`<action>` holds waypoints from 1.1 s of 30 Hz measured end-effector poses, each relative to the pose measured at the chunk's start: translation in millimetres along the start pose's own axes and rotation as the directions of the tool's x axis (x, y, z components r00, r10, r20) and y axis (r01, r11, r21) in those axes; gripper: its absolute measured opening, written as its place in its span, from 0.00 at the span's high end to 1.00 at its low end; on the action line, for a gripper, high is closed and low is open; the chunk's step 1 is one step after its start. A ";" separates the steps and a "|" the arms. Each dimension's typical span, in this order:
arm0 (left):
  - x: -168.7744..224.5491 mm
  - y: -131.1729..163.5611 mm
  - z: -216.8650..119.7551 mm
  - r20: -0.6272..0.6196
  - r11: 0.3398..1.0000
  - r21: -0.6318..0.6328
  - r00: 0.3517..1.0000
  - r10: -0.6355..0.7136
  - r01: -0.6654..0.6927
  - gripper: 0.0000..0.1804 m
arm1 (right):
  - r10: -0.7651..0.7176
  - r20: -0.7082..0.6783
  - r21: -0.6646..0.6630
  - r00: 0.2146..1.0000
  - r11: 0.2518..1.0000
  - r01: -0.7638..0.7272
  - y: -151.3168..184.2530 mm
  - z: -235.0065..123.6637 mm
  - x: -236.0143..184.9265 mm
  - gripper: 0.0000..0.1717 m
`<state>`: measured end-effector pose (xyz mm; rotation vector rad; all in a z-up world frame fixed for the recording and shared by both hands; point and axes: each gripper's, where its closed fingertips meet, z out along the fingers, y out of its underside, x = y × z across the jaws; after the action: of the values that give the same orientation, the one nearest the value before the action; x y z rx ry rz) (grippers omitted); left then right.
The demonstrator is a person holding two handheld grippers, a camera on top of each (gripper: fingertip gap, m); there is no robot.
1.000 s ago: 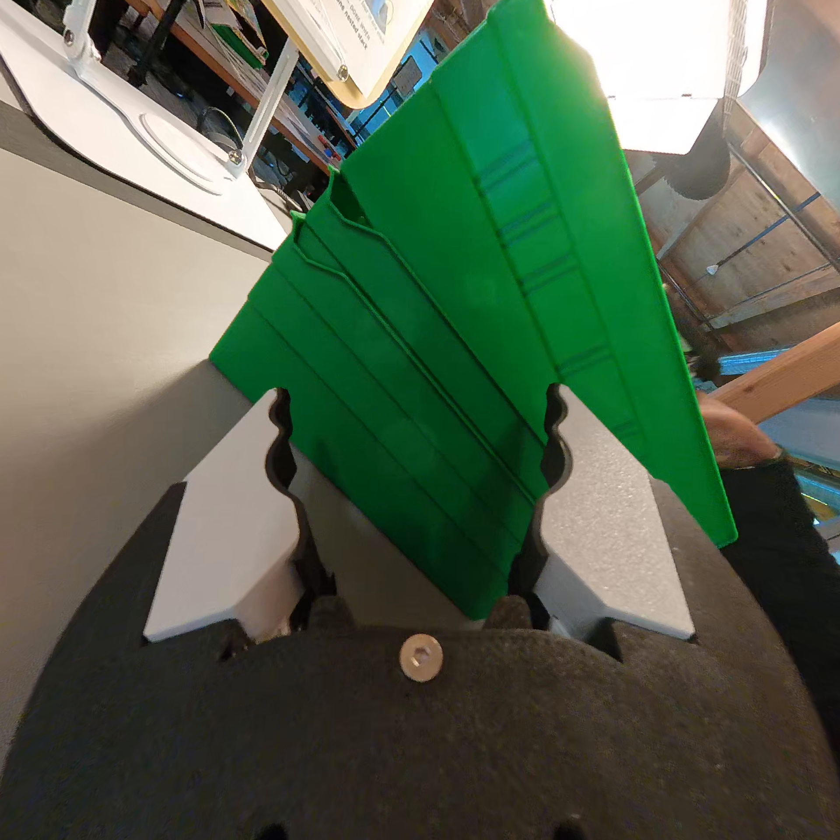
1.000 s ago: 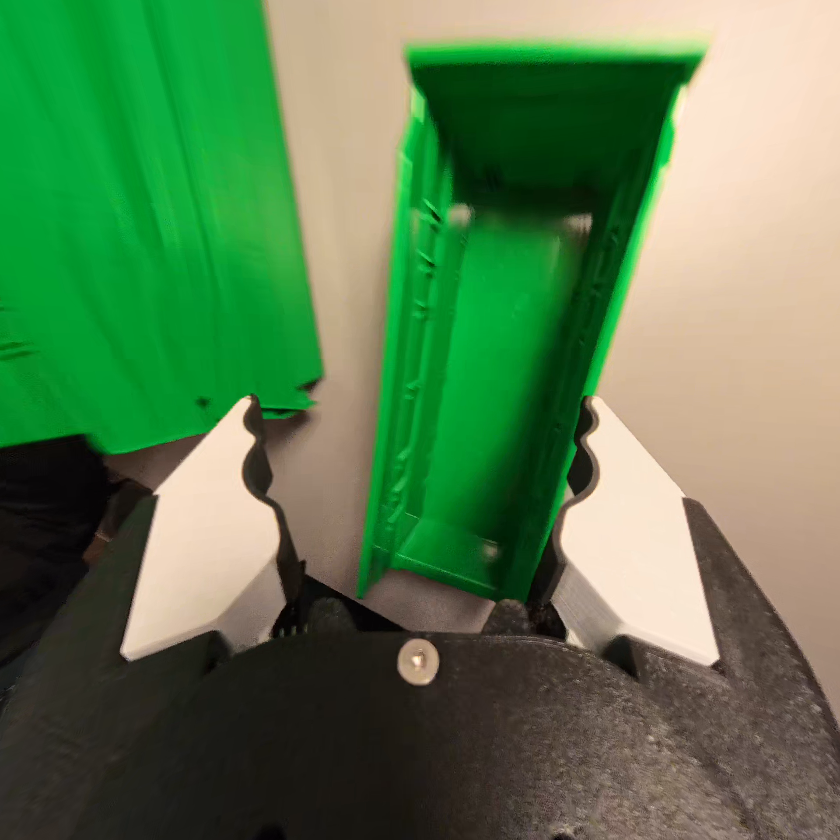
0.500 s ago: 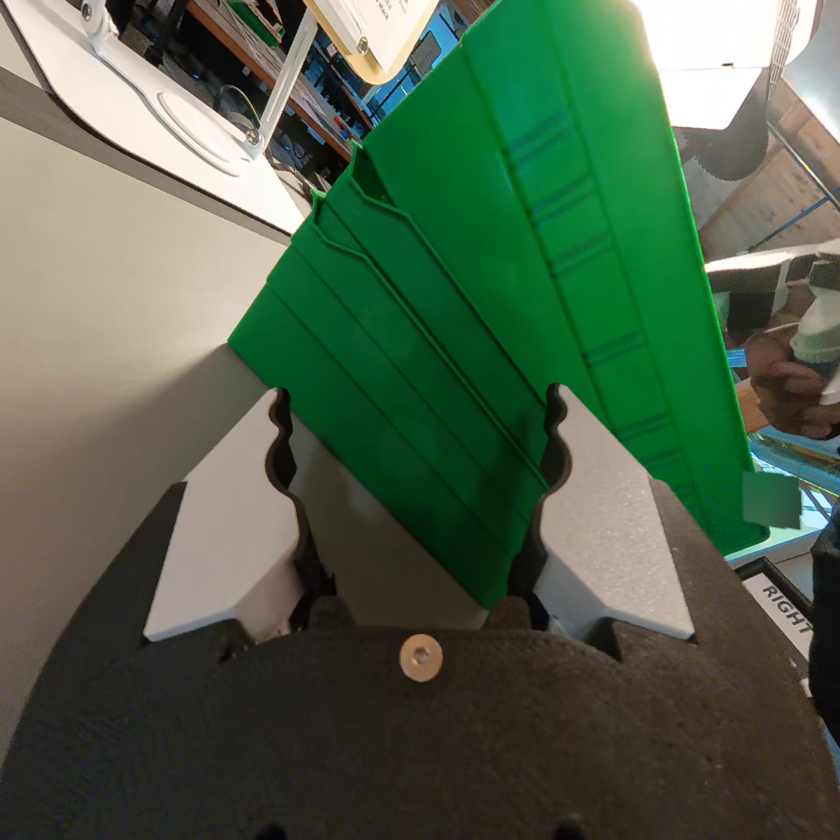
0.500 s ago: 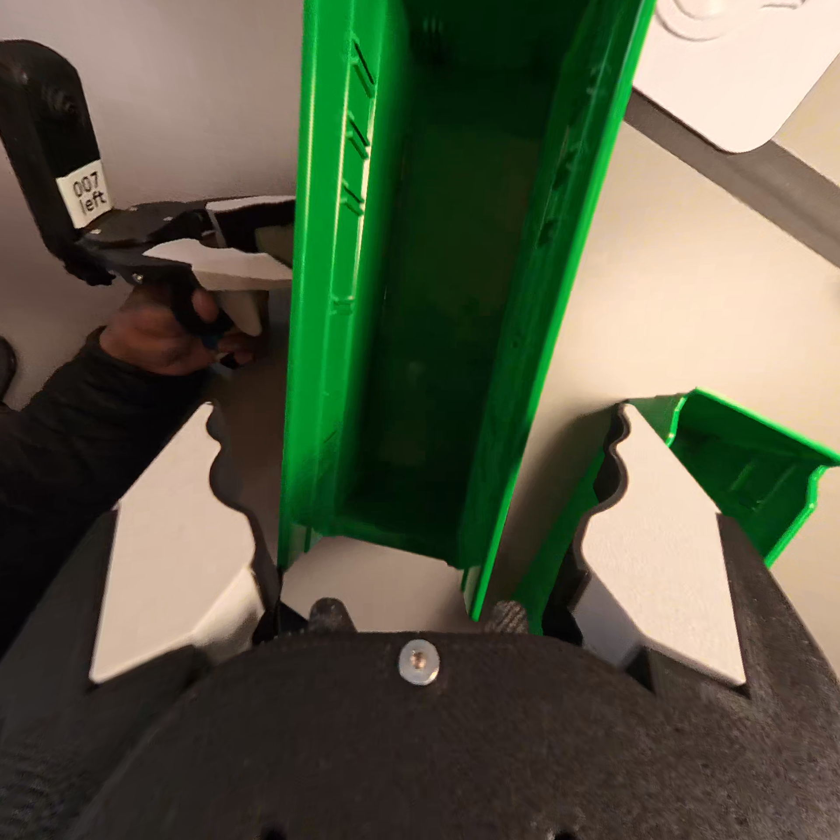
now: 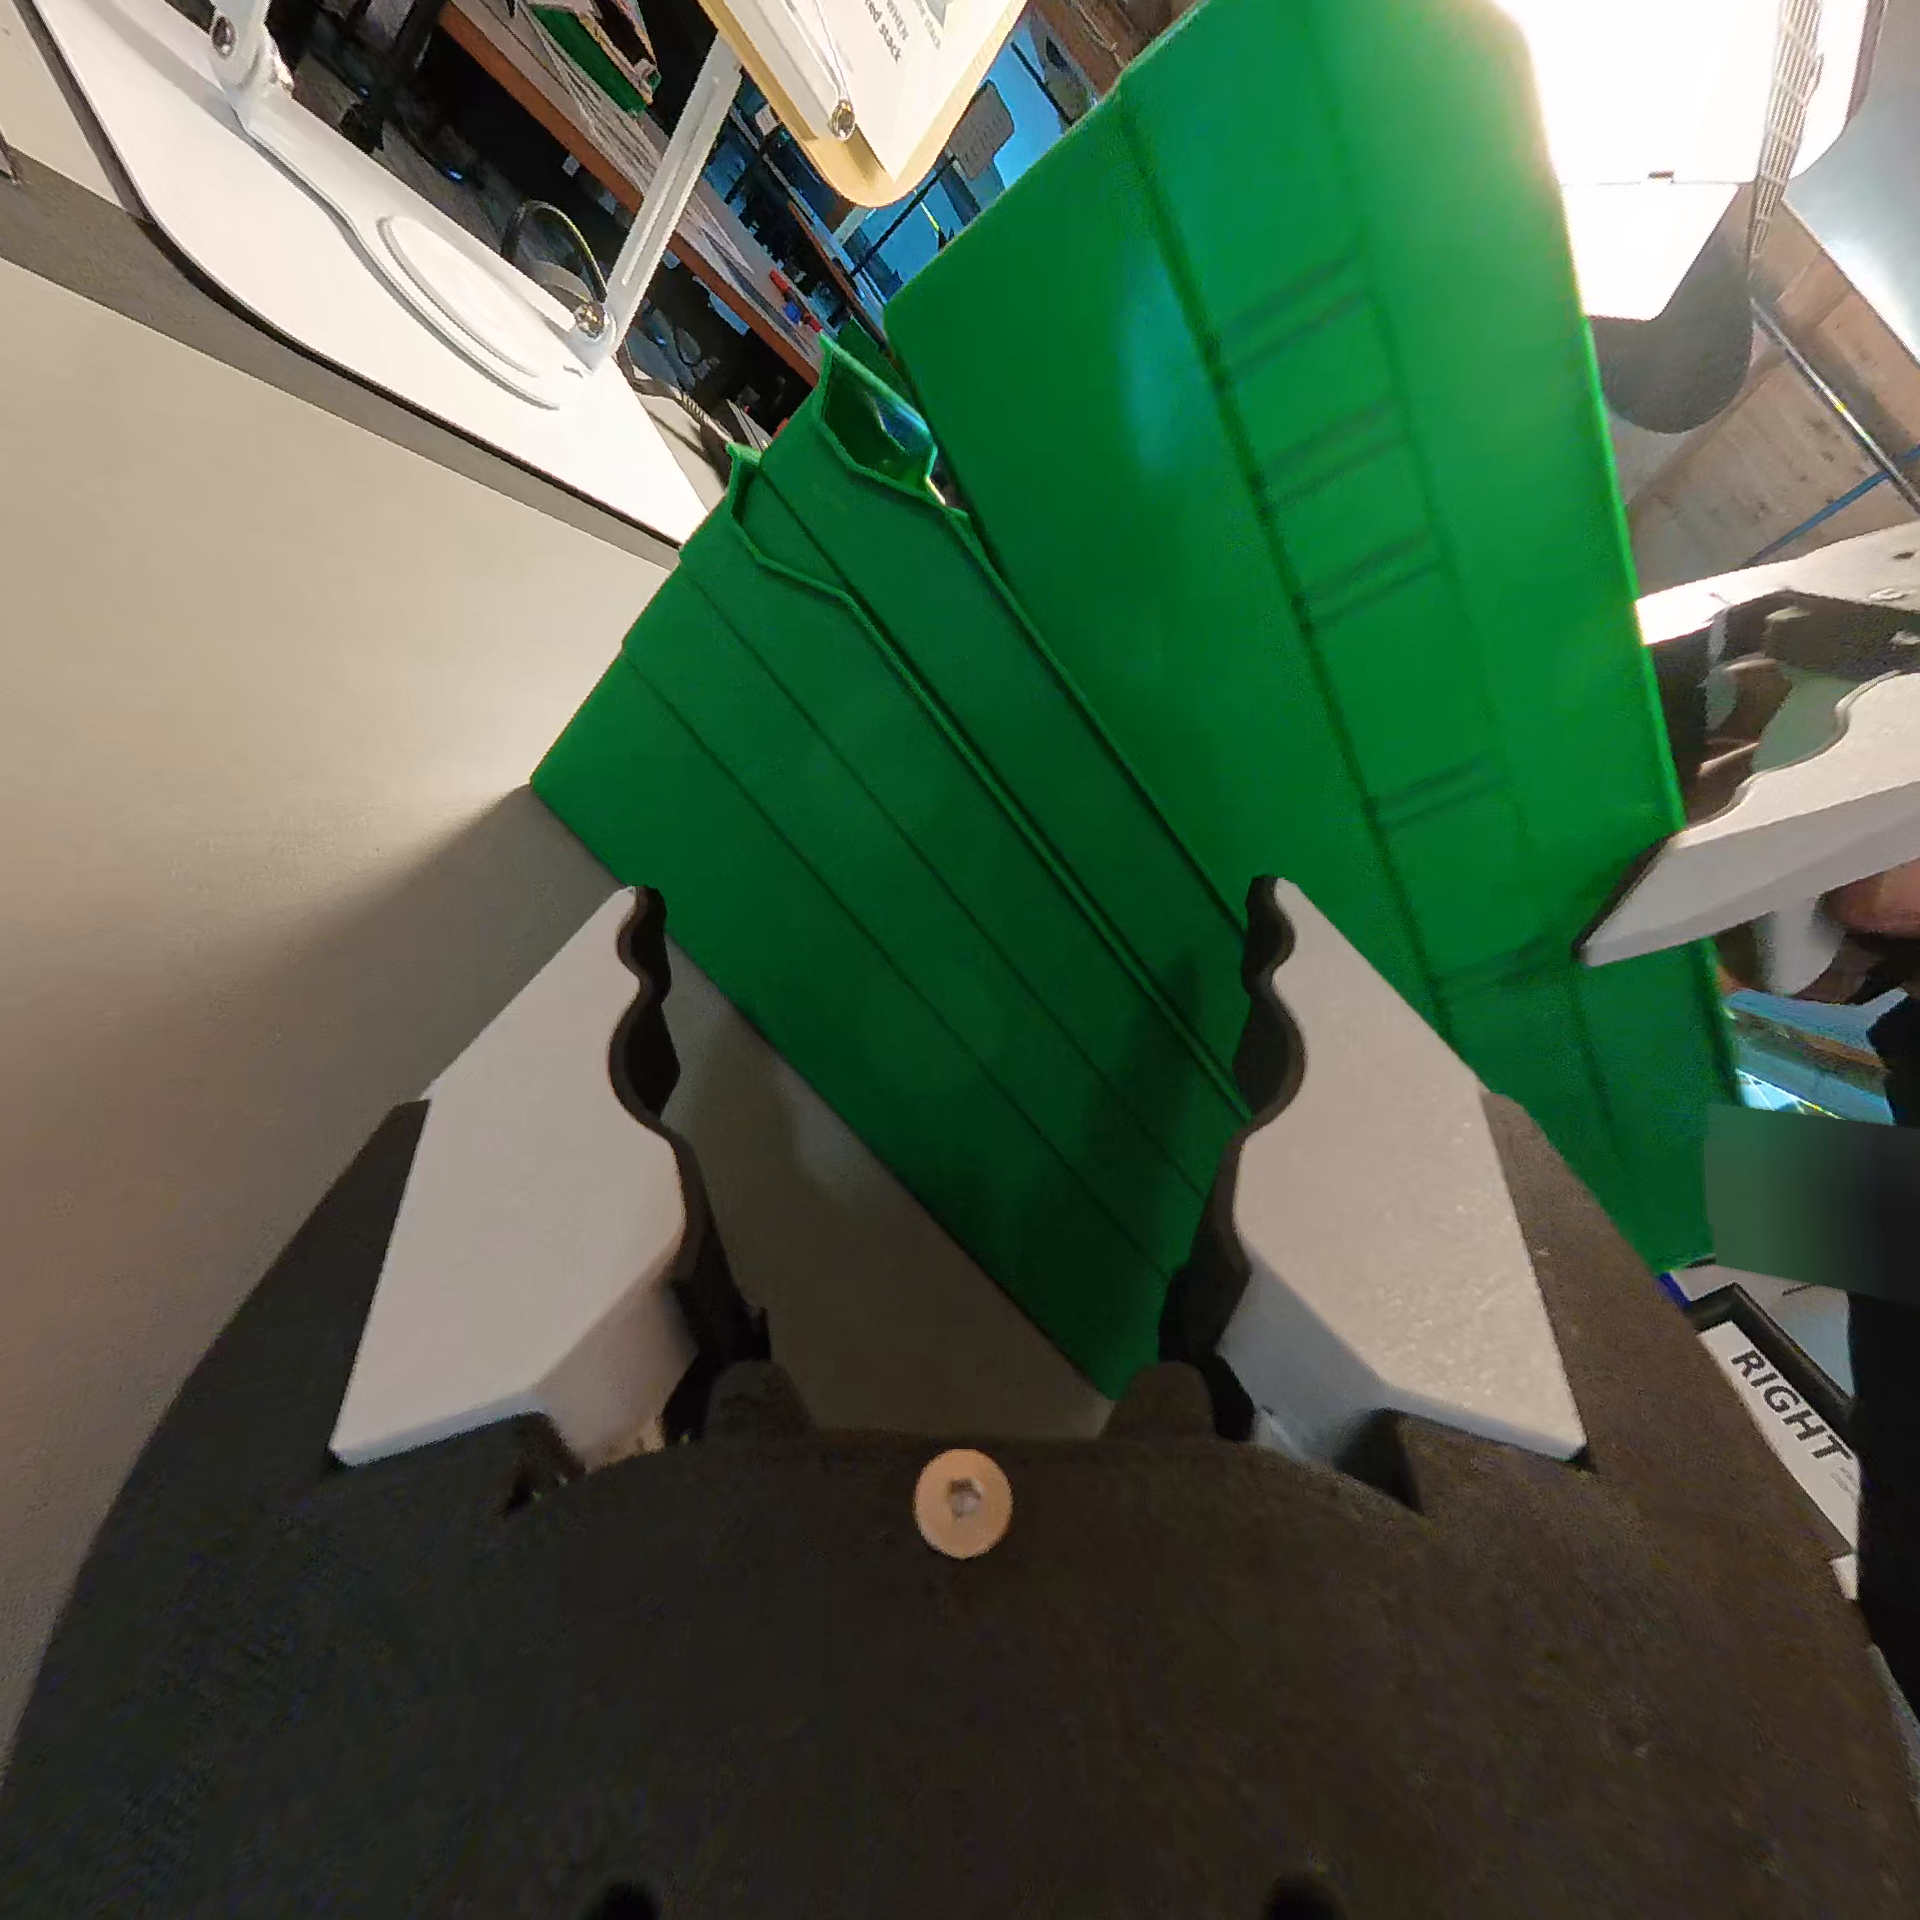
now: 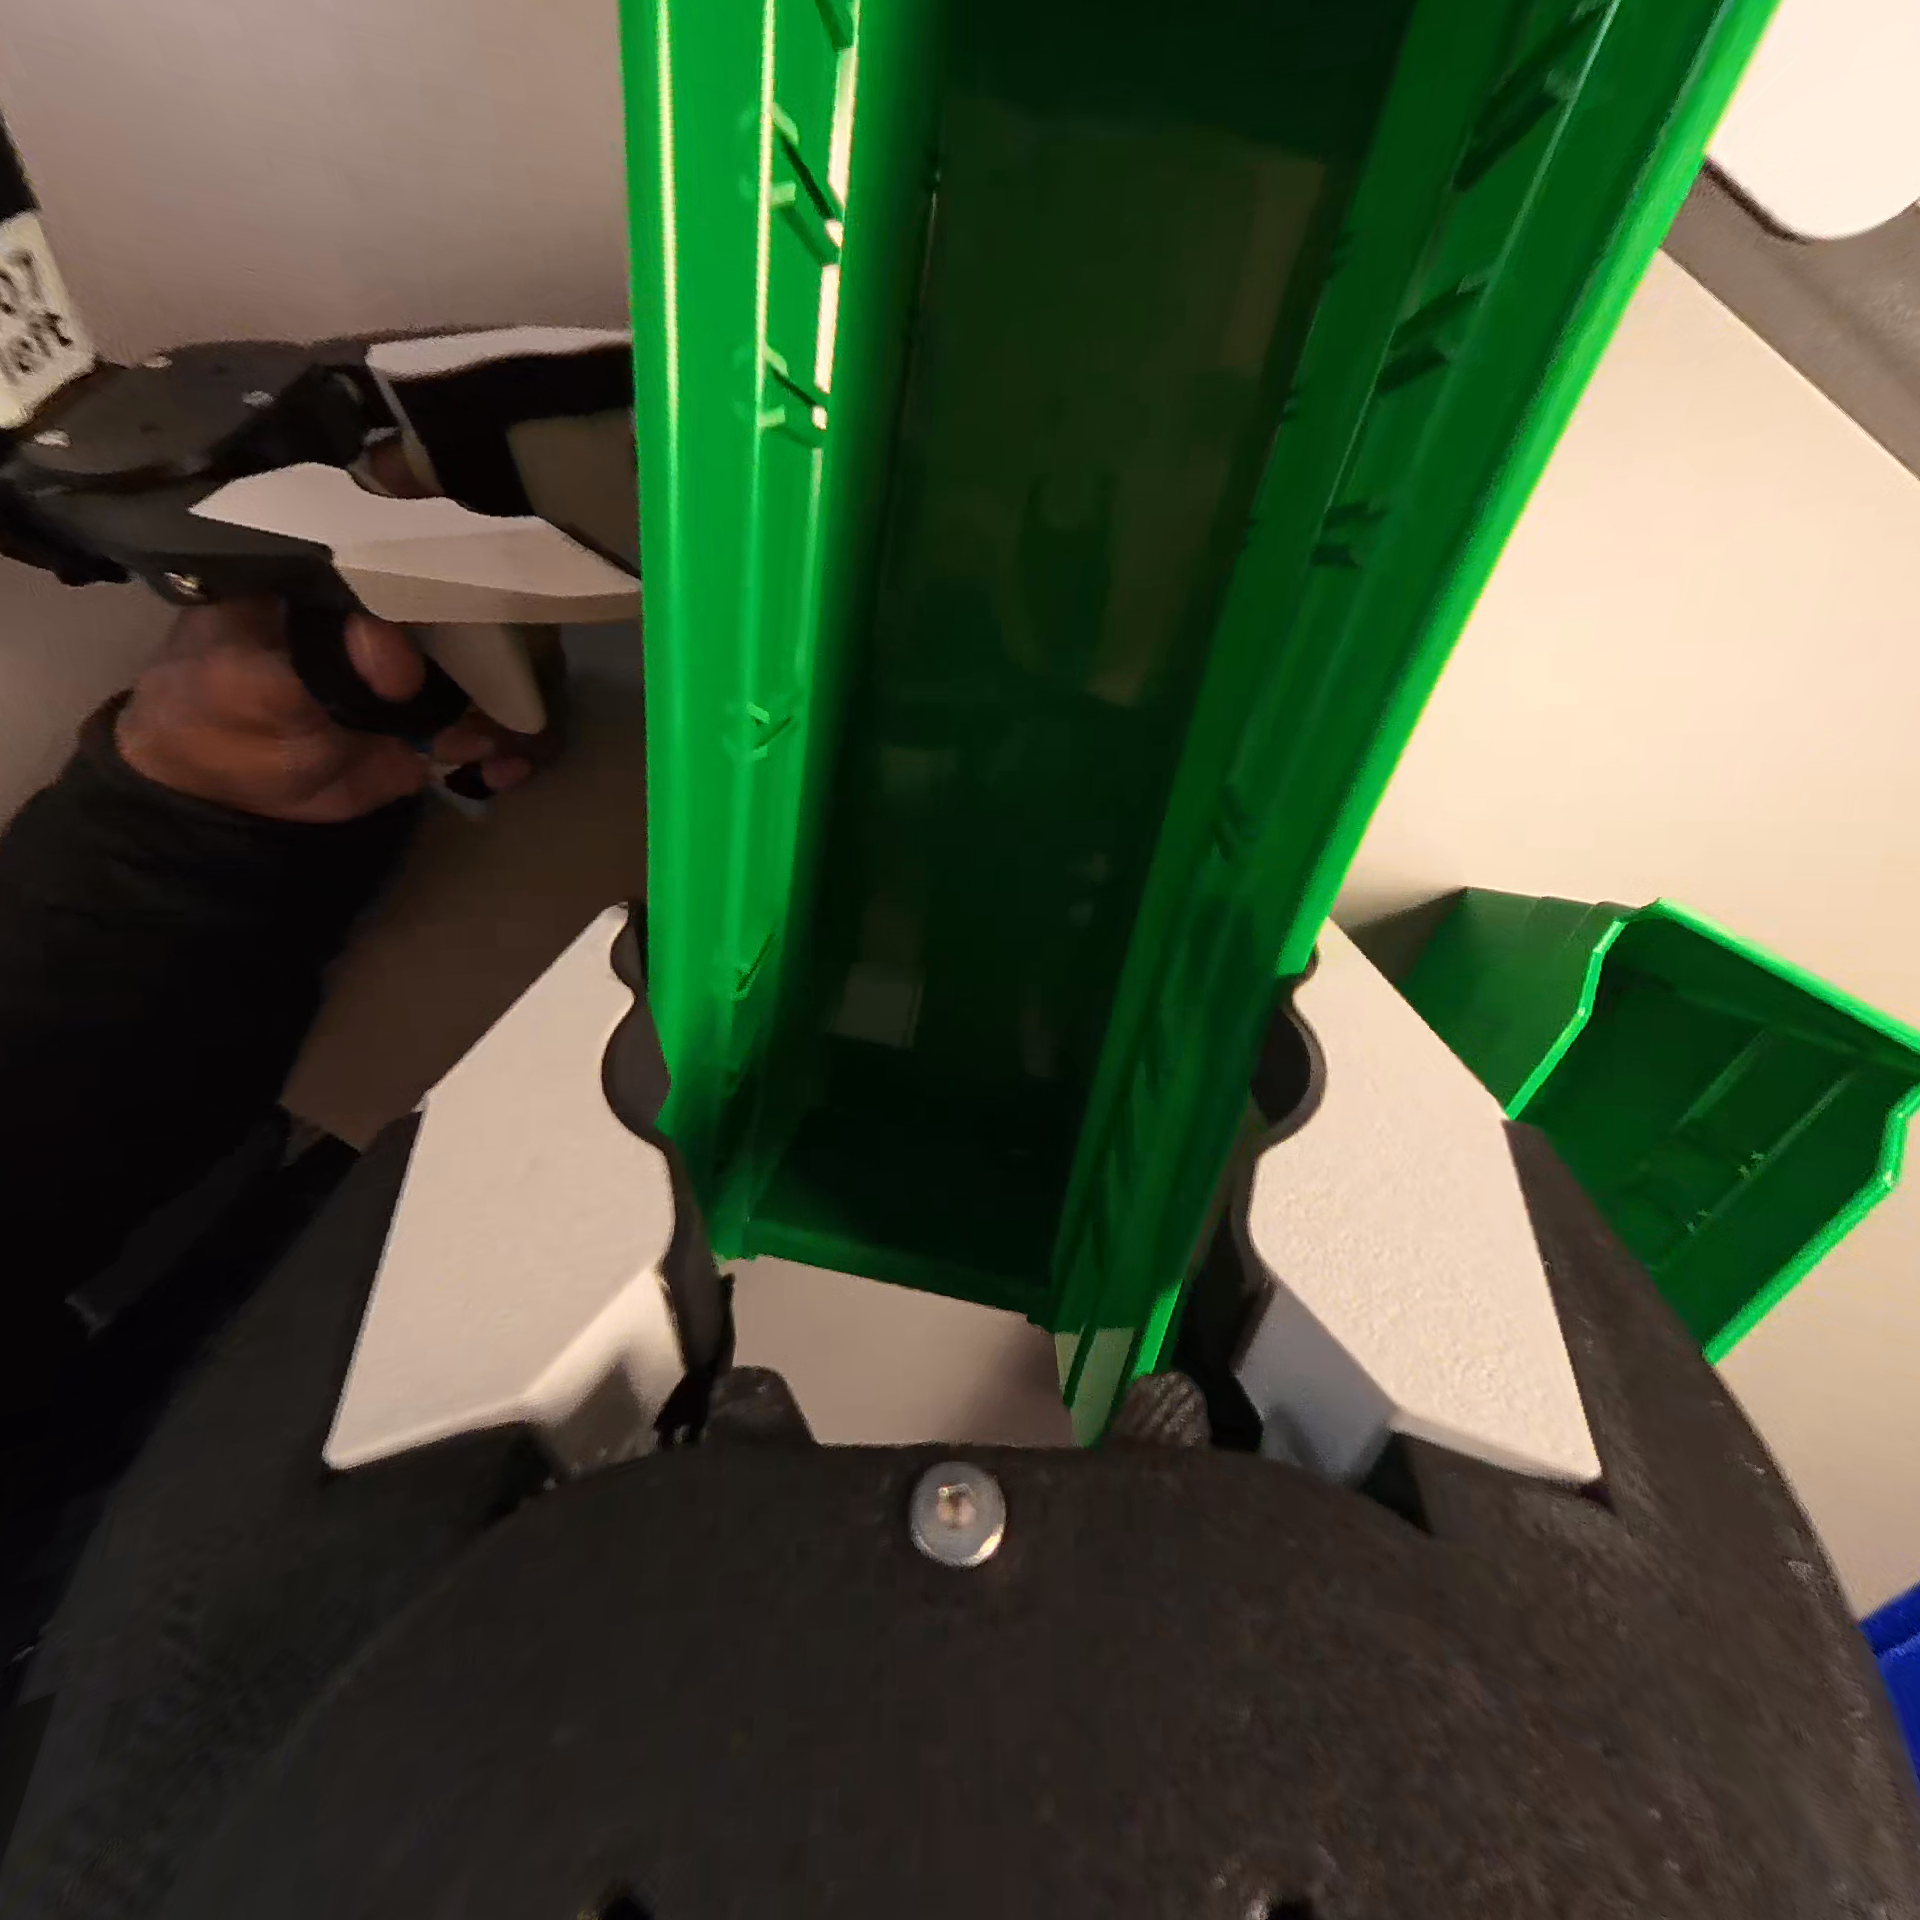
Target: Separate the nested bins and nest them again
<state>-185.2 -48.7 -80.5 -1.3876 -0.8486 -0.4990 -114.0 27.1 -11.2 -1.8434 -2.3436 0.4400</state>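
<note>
**A:** ok so where's the stack sitting vs the fingers? In the left wrist view the left gripper (image 5: 956, 997) is spread wide and the nested green bins (image 5: 935, 935) run diagonally through the gap, tilted up off the grey table (image 5: 260, 779), near corner tucked right down at the base of the jaws.

**B:** yeah, and the right-hand pad (image 5: 1262, 1039) looks like it's against the bin side. The left-hand pad (image 5: 639, 1029) has bare table showing between it and the bin lower down, so I honestly can't tell if that one's a real pinch or the stack is just resting in there.

**A:** fair. Right gripper (image 6: 961, 1039) is easier: the long open-topped green bin sits dead centre between its fingers, one wall at each pad, both look pressed on. Near end wall is close to the gripper body and the rest runs away to the far side.

**B:** its white finger (image 5: 1766, 852) also shows at the right edge of the left view, touching the tall bin wall.

**A:** and there's a separate green bin (image 6: 1704, 1122) lying on the table off to the right, apart from the held one.
</note>
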 end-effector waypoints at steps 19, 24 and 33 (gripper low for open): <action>1.0 6.5 2.9 0.000 1.000 -0.019 1.000 0.008 -0.008 0.40 | 0.164 -0.118 0.286 0.979 0.950 -0.124 41.4 -194.8 115.7 0.35; 2.1 5.8 1.0 -0.008 1.000 -0.010 1.000 0.002 -0.002 0.40 | 0.285 -0.144 0.242 0.947 0.939 -0.246 124.8 -153.5 207.9 0.35; 2.2 13.6 6.1 0.001 0.999 -0.036 0.999 0.037 -0.037 0.40 | 0.418 -0.113 0.203 0.901 0.898 -0.391 269.7 -38.9 303.1 0.34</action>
<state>-175.0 -40.3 -87.7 -1.4346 -0.8177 -0.4867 72.4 382.8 -80.1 -2.1893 -1.7533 0.5073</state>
